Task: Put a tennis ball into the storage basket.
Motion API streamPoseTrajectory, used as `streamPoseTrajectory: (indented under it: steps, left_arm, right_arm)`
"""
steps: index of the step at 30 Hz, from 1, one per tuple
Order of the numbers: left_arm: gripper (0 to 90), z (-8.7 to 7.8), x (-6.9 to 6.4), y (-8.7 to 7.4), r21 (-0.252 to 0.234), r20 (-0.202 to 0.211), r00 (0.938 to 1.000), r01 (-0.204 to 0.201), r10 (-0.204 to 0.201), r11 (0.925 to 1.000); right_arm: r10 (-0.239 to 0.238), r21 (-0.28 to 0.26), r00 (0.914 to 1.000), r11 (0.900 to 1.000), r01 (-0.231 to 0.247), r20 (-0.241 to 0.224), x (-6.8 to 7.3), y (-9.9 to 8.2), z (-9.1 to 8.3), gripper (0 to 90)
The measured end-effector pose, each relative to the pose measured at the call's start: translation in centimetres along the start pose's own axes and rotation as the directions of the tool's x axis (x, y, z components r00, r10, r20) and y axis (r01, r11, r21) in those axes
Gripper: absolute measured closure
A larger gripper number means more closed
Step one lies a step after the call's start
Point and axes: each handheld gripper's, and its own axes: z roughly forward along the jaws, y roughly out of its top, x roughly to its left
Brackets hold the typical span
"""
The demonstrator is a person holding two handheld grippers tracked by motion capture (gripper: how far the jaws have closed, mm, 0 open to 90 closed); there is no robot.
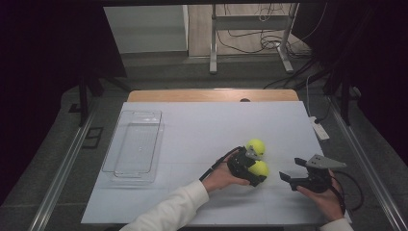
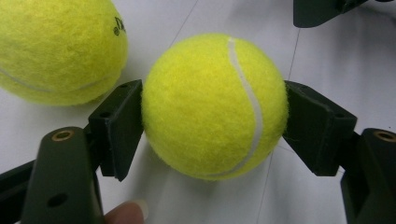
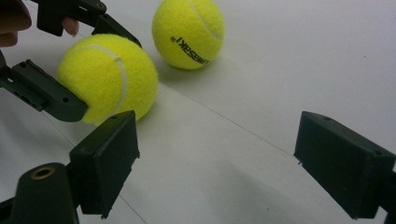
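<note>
left gripper [image 1: 253, 169] pinches the near ball [image 2: 215, 106] across its middle on the table [image 1: 202, 130], right gripper [image 1: 293, 176] spread and idle; felt's slick, a fast lift could pop it loose into the far ball [image 1: 255, 146].

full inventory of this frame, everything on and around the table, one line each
tennis balls: 2, yellow-green, right of centre on the table; one between the left gripper's pads, the other just beyond it, loose
tray: 1, clear plastic, left part of the table, nothing in it
table: 1, white top with a wooden far edge
power strip: 1, white, at the table's right edge
metal stand: 1, grey, on the floor beyond the table, cables around it
left gripper: 1, black, shut on the nearer ball
right gripper: 1, black, open, nothing between the pads, right of the balls
sleeve: 1, white, left forearm
</note>
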Motion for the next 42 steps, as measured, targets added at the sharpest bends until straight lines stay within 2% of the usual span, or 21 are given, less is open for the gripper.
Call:
streamPoseTrajectory:
  steps: [9, 42]
  left_arm:
    - [26.9, -0.6, -0.2, 0.1, -0.018, 0.002, 0.9999, -0.016, 0.016, 0.9997]
    - [26.9, -4.2, 0.1, 0.3, -0.105, -0.030, 0.9996, -0.003, 0.000, 0.9945]
  right_arm:
    - [0.000, -0.002, 1.0000, 1.0000, 0.000, 0.001, 0.0, 0.0, 0.0, 13.9]
    - [-0.001, -0.002, 1.0000, 1.0000, 0.001, 0.003, 0.0, 0.0, 0.0, 14.0]
